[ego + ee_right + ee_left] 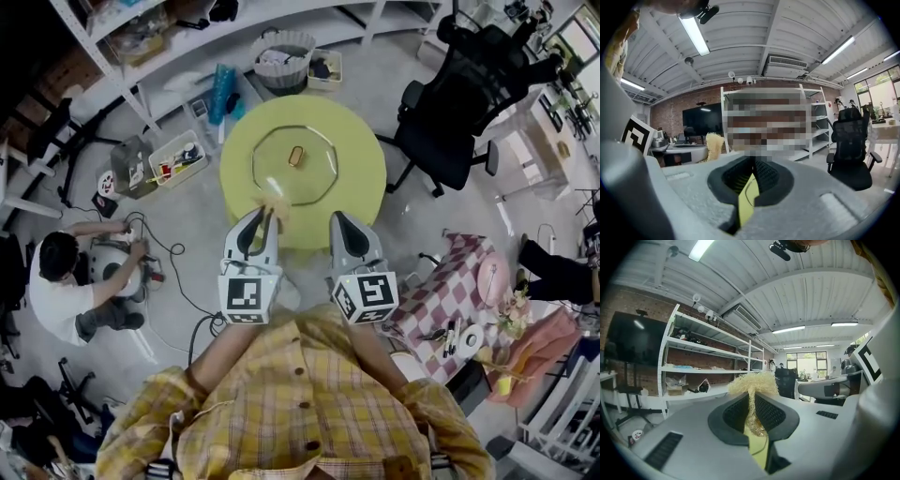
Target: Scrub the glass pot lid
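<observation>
The glass pot lid (296, 167), eight-sided with a gold knob, lies flat in the middle of a round yellow-green table (361, 178). My left gripper (266, 216) hangs over the table's near edge, shut on a pale straw-coloured scrubber (275, 198) whose fibres fan out past the tips. In the left gripper view that scrubber (753, 382) is pinched between the pads of the left gripper (752, 399). My right gripper (340, 221) is level with it to the right, short of the lid. The right gripper (753, 165) is shut on nothing, and the scrubber (714, 143) shows at its left.
A black office chair (466, 103) stands right of the table. A person (67, 286) sits on the floor at left among cables. Storage bins (178, 157) and a white basket (283, 58) lie behind the table by the shelving. A checked cloth (450, 291) covers a surface at right.
</observation>
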